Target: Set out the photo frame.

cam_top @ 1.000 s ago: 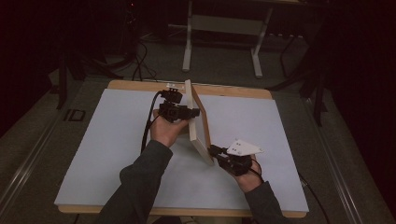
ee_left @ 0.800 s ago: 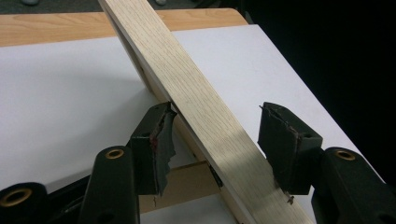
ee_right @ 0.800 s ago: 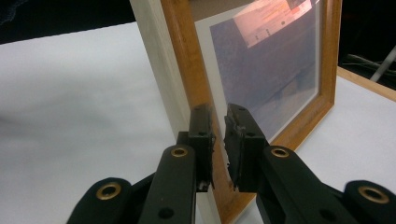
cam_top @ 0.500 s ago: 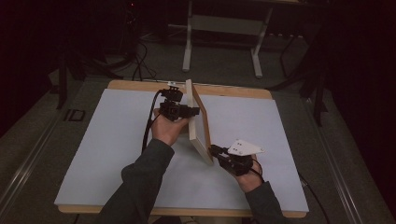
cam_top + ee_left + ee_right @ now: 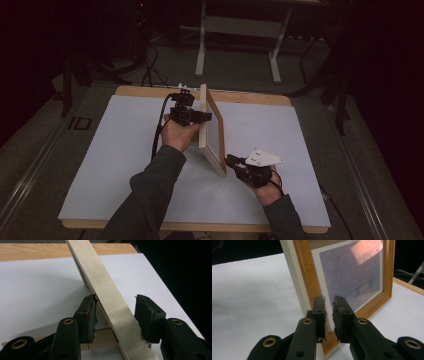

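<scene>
Both grippers steady an upright picture frame (image 5: 212,131): left gripper (image 5: 200,117) spread wide around its top edge, right gripper (image 5: 329,308) nearly closed beside its near corner, likely standing it up next.

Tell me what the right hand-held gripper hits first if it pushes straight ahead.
Probably the picture frame: the right hand-held gripper points at its front near the lower corner, jaws nearly closed; whether they already touch is unclear.
</scene>
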Tool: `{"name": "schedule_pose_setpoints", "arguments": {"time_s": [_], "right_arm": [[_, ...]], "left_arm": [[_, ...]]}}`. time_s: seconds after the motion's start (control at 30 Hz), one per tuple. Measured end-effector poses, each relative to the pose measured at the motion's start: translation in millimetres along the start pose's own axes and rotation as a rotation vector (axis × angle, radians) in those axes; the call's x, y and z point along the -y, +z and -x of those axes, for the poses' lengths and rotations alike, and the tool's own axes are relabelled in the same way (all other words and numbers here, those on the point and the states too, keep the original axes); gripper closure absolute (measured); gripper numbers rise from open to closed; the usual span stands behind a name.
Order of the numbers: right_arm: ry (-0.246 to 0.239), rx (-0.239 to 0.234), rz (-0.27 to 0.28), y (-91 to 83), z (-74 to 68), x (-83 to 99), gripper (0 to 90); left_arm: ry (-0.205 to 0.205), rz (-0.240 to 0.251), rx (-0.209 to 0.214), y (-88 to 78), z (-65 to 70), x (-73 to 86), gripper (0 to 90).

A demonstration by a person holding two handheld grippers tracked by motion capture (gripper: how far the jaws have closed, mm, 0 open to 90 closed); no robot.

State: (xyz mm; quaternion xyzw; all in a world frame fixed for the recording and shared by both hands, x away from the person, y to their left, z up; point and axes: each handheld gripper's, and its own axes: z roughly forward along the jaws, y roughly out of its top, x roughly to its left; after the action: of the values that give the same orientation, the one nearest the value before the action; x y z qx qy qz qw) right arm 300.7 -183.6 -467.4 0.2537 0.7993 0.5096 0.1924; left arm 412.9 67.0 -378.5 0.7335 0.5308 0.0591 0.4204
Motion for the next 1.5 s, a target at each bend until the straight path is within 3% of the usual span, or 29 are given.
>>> {"name": "schedule_pose_setpoints", "arguments": {"time_s": [0.3,0.43,0.77,1.5], "right_arm": [[0.008,0.006,0.005,-2.4,2.5,0.2,79.5],[0.010,0.009,0.006,-3.4,3.7,0.3,79.4],[0.012,0.012,0.011,-5.1,5.8,0.0,79.2],[0.019,0.023,0.018,-8.5,8.6,-0.2,79.2]], "left_arm": [[0.032,-0.040,-0.014,0.1,-2.5,-7.3,56.3],[0.018,-0.048,0.000,0.0,-6.4,-9.8,58.3],[0.030,-0.061,-0.022,-1.3,-5.2,-16.9,66.1],[0.045,-0.083,-0.029,-4.3,-11.4,-22.9,72.2]]}}
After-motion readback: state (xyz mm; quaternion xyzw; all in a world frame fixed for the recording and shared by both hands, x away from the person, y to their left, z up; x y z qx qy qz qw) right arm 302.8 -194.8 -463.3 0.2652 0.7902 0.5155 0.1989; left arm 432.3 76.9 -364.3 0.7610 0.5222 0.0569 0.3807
